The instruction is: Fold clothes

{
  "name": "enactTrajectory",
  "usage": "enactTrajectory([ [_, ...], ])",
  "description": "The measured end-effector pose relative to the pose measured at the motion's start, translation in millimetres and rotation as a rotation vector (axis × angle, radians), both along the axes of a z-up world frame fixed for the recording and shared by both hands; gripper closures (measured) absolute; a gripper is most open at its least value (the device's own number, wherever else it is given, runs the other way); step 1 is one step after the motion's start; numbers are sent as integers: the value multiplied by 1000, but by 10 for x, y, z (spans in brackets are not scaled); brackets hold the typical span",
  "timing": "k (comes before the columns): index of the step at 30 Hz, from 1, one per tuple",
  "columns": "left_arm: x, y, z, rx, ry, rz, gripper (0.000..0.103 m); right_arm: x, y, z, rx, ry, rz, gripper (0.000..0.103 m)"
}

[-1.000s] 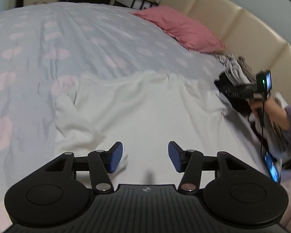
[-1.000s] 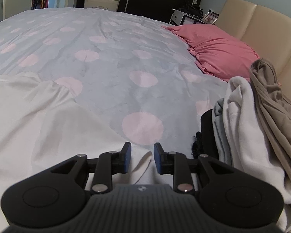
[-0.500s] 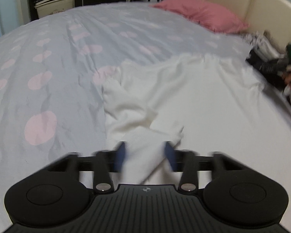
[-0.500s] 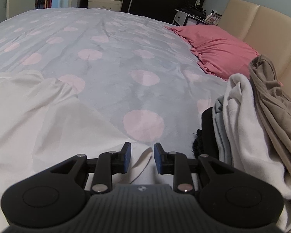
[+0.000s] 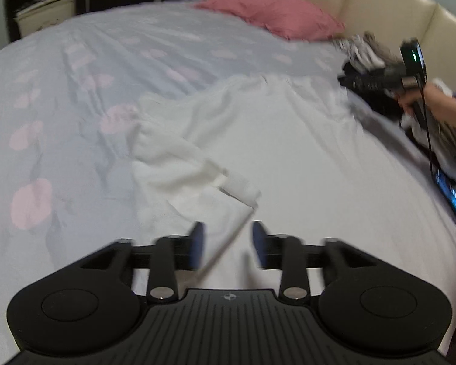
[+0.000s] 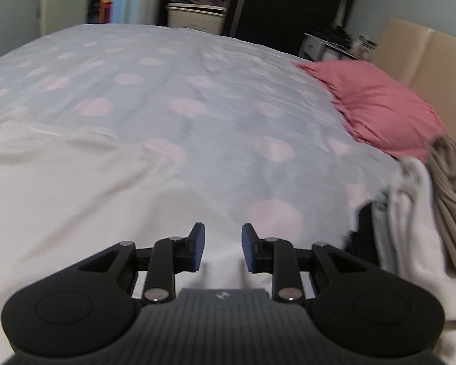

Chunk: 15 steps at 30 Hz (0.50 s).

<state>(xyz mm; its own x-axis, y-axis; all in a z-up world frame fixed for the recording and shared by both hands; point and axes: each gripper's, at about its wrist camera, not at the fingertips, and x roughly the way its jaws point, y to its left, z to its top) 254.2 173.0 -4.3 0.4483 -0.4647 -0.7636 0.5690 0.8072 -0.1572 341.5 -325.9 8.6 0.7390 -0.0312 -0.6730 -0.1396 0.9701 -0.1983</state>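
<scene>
On the bed, left wrist view first: white garment [image 5: 288, 140] lies spread over the polka-dot duvet [image 5: 76, 91], w/ one sleeve [image 5: 194, 170] folded in across the body, cuff end pointing near-right. Left gripper [image 5: 226, 243] sits low over the near edge of the cloth, jaws apart, nothing clamped; a fold edge of fabric runs up between the fingers but isn't pinched. Frame is motion-blurred, so whether the pads touch cloth I can't tell. Far right, a hand [image 5: 422, 100] holds the right gripper [image 5: 349, 80] at the garment's far-right side, prob. to keep that side anchored. Pink pillow [image 5: 273, 18] lies far against the beige headboard [image 5: 380, 9]; a phone screen [image 5: 451, 196] glows at the right edge.

Right wrist view: right gripper [image 6: 222, 245] hovers over the white garment [image 6: 60, 188], jaws apart w/ a moderate gap, holding nothing. Garment fills near-left; spotted duvet [image 6: 197, 91] beyond. A pile of clothes [image 6: 425, 213] waiting their turn is heaped at right, near the pillow [image 6: 380, 106] — kept off the work area, I'd guess.

Judgement: early in this garment's fold; one sleeve is in, the other side & the body fold are not yet done.
</scene>
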Motion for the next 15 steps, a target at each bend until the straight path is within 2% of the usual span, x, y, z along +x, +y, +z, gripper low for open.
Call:
enactTrajectory([
  [3, 71, 222, 84, -25, -41, 92, 57, -12, 230, 39, 31, 16, 71, 72],
  [8, 338, 487, -153, -110, 56, 260, 60, -29, 628, 66, 69, 43, 184, 67],
  [12, 404, 378, -224, -141, 77, 229, 61, -15, 852, 29, 84, 69, 232, 66],
  [13, 423, 362, -239, -139, 79, 237, 65, 6, 897, 16, 94, 80, 240, 66],
  [14, 441, 347, -255, -137, 81, 246, 87, 32, 950, 8, 100, 91, 249, 66],
  [15, 450, 356, -257, -146, 83, 254, 95, 53, 1007, 7, 104, 96, 260, 66],
])
